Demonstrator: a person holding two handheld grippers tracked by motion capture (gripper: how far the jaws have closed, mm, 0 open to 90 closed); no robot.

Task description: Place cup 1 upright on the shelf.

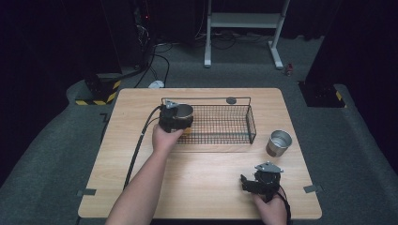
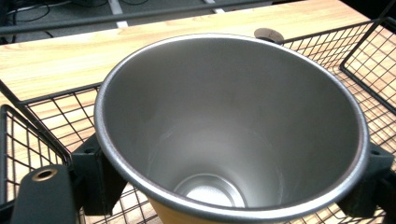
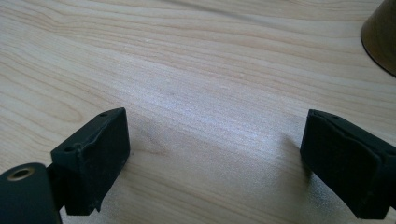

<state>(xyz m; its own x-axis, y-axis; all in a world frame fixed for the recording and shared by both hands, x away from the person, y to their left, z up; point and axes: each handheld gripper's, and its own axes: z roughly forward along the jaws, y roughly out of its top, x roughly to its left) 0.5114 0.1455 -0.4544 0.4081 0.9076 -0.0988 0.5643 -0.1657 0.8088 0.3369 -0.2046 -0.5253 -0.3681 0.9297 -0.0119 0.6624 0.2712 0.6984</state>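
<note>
The left tongs [image 1: 174, 118] pinch a steel cup [image 2: 231, 126] by its sides, one black jaw pressed against each flank just under the rim, as the left gripper view shows from above the cup's open mouth. The cup is upright, bare metal inside with an orange-brown outer wall, and it hangs over the left end of the black wire basket [image 1: 234, 126]; whether its base touches the basket floor cannot be told. The left hand [image 1: 164, 137] comes up from the near edge of the table [image 1: 197, 187], and the tongs' cable trails back along the forearm. The basket stands across the far middle of the table, long side toward the person, with a small dark round disc [image 1: 231, 100] on the wood just beyond its far rail. The right tongs [image 1: 252, 183] are spread wide with nothing between the jaws, held low over bare wood at the near right of the table in the right hand [image 1: 271, 208]. A second steel cup [image 1: 279, 143] stands upright on the table just right of the basket, apart from the right tongs.
</note>
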